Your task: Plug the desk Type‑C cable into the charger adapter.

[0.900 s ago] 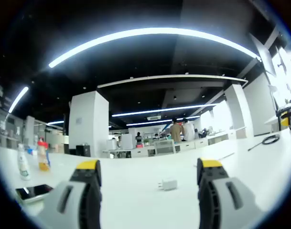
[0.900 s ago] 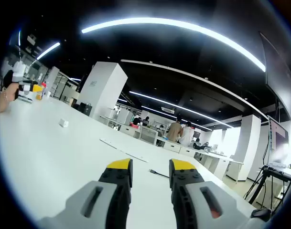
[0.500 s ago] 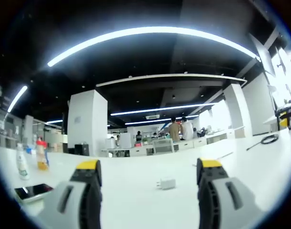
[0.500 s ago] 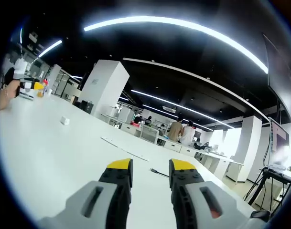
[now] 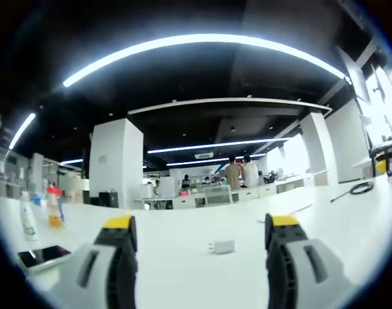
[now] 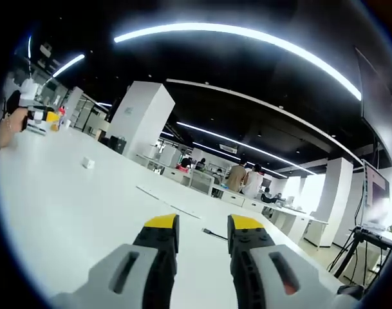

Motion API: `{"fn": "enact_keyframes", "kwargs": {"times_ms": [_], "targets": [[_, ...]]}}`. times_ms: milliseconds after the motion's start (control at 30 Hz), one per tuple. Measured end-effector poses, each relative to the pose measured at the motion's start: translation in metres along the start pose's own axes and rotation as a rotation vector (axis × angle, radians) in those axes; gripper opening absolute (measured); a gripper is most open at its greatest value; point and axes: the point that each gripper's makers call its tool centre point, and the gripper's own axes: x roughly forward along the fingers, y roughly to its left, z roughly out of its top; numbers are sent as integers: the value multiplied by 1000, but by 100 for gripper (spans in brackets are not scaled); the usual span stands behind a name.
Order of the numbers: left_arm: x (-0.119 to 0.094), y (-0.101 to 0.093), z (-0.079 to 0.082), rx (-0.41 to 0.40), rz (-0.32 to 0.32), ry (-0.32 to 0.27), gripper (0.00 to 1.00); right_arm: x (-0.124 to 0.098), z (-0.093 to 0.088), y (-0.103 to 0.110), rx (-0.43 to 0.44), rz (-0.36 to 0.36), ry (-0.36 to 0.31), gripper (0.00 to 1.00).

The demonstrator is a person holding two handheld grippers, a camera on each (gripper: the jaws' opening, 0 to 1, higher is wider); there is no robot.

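The white charger adapter [image 5: 223, 246] lies on the white desk [image 5: 183, 270], just beyond and between the wide-apart jaws of my left gripper [image 5: 201, 222], which is open and holds nothing. In the right gripper view the adapter [image 6: 87, 163] is small and far off to the left. A dark cable end [image 6: 213, 234] lies on the desk a short way beyond my right gripper [image 6: 203, 223], whose jaws stand close together with a narrow gap and nothing between them. The left gripper [image 6: 33, 118] and a hand [image 6: 8, 129] show at the far left.
A phone [image 5: 41, 256] and two bottles [image 5: 27, 217] [image 5: 53, 206] sit at the desk's left. A black coiled cable [image 5: 363, 188] lies far right. Flat white strips [image 6: 158, 197] rest on the desk. People [image 5: 241, 174] stand at distant desks beside a white pillar [image 5: 115, 164].
The left gripper view has drifted slightly, so the room sits a touch higher in it. Nothing on the desk has moved and both pairs of jaws stand as before.
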Motion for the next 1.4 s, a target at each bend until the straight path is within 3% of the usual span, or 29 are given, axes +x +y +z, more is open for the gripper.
{"fn": "enact_keyframes", "kwargs": {"times_ms": [933, 1400], "targets": [[3, -5, -8, 2, -27, 41, 81, 3, -5, 6, -31, 16, 32, 29], [3, -3, -6, -1, -21, 31, 80, 3, -4, 7, -47, 15, 30, 29]]}}
